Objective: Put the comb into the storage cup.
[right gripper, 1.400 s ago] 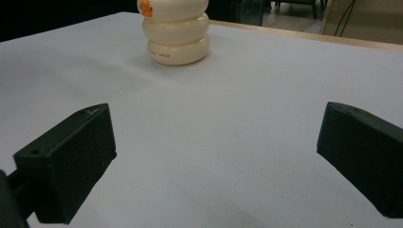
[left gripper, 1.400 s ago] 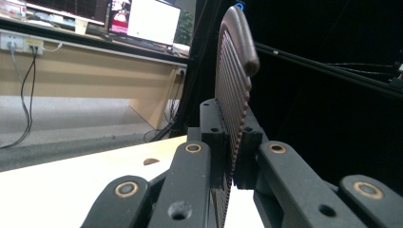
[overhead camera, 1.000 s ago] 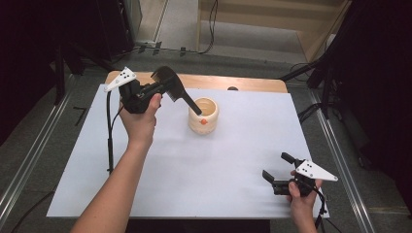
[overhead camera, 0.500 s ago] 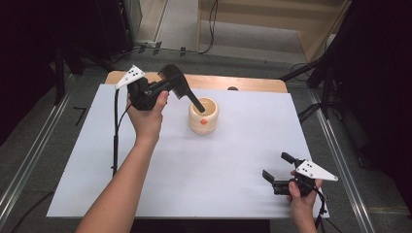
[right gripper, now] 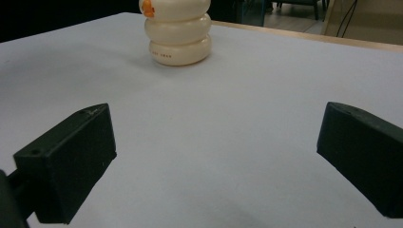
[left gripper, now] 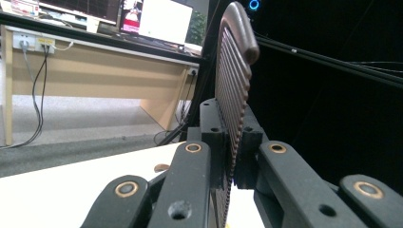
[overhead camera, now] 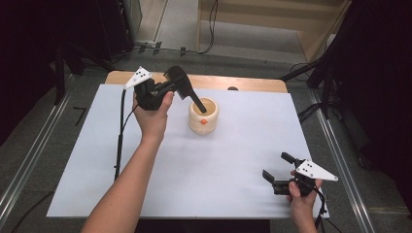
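A cream ribbed cup (overhead camera: 203, 118) with an orange mark stands at the far middle of the white table sheet (overhead camera: 145, 160); it also stands ahead in the right gripper view (right gripper: 177, 31). My left gripper (overhead camera: 170, 88) is shut on a dark ribbed brush (overhead camera: 179, 77), held over the cup's left side. The brush's thin handle (overhead camera: 198, 104) slants down into the cup's mouth. Up close, the ribbed brush (left gripper: 234, 71) rises from between the closed jaws of the left gripper (left gripper: 231, 142). My right gripper (overhead camera: 276, 165) rests at the near right, open with nothing between its fingers (right gripper: 71, 156).
A wooden table edge (overhead camera: 252, 83) shows beyond the sheet at the back. Metal rails (overhead camera: 29, 160) run along both sides of the table. The left gripper's cable (overhead camera: 119, 141) hangs over the sheet's left part. A wooden desk (left gripper: 95, 76) stands beyond the table.
The left hand has shifted right toward the cup and slightly down, bringing the brush handle deeper into the cup's mouth. The right hand and the cup have stayed put.
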`<move>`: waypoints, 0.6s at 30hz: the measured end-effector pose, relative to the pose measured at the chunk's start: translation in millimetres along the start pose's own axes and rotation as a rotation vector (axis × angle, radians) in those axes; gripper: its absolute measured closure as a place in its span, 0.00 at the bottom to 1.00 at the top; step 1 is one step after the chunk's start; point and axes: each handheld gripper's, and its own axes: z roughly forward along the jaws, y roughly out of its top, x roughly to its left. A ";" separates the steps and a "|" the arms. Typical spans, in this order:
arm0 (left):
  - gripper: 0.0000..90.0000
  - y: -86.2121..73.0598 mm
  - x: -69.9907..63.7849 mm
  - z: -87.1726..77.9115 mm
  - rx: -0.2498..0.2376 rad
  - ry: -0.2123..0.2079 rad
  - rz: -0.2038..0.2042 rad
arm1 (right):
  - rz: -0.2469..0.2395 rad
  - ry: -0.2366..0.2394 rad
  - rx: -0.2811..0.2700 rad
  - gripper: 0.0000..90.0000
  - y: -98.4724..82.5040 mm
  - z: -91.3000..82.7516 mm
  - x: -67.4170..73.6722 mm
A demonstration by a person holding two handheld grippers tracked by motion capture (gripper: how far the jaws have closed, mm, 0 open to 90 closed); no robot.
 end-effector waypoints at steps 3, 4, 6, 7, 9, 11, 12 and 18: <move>0.96 -2.6 0.5 2.6 0.002 0.016 0.007 | -0.002 0.001 0.002 0.00 0.1 0.2 0.2; 0.96 -3.1 0.9 3.5 0.005 0.023 0.011 | -0.006 0.003 0.002 0.00 0.1 0.3 0.3; 0.96 -4.2 3.0 4.9 0.005 0.027 0.007 | -0.009 0.003 0.003 0.00 0.1 0.6 0.6; 0.96 -4.8 4.6 5.5 0.005 0.026 0.007 | -0.009 0.002 0.004 0.00 0.1 0.7 0.7; 0.96 -5.6 6.4 6.5 0.005 0.030 0.005 | -0.009 0.003 0.008 0.00 0.1 0.9 1.2; 0.96 -6.7 7.6 7.9 0.006 0.029 0.003 | -0.011 0.003 0.010 0.00 0.2 1.1 1.6; 0.96 -7.2 8.0 8.6 0.006 0.029 0.002 | -0.012 0.002 0.010 0.00 0.2 1.2 1.4; 0.96 -9.6 10.3 12.1 0.004 0.025 -0.010 | -0.015 0.002 0.009 0.00 0.2 1.8 1.4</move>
